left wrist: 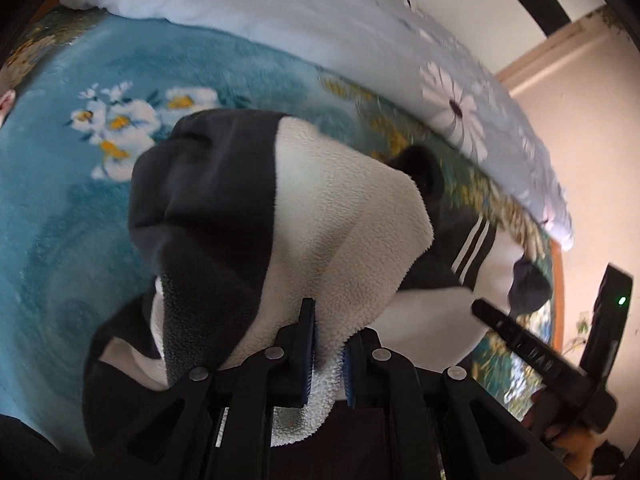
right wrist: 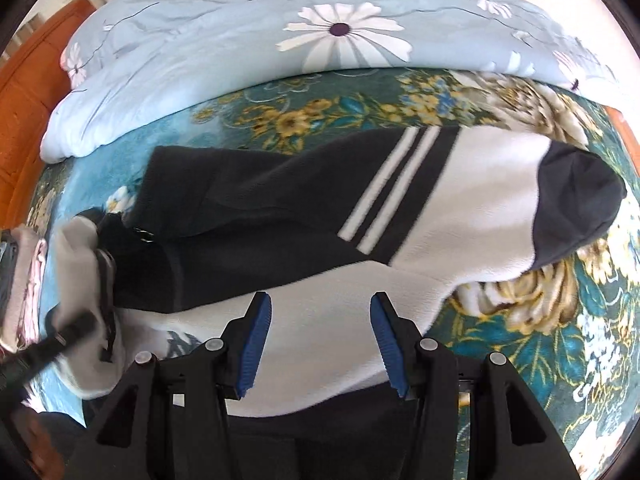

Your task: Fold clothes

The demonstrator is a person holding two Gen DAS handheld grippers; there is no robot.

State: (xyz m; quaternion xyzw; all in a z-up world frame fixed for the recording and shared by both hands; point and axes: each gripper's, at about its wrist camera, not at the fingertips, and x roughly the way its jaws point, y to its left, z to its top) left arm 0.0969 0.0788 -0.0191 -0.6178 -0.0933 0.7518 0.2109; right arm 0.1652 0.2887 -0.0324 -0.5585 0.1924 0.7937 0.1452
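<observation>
While pinching: left gripper (left wrist: 328,344) clamps white fleece fold of jacket (left wrist: 332,216)
Right gripper (right wrist: 320,344): jaws apart, jacket's white panel below them
Behind jaws: floral blanket (right wrist: 520,320)

We count one black and white fleece garment (right wrist: 420,208) with two white stripes (right wrist: 388,192) on it. We see two grippers, one blue floral blanket (right wrist: 520,320) and one pale daisy-print duvet (right wrist: 240,48).

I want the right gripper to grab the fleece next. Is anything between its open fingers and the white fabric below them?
Nothing visible is. The right gripper hangs open directly over the white part of the fleece jacket, with only bare fabric under it. The left gripper is already shut on a white fold off to one side.
</observation>
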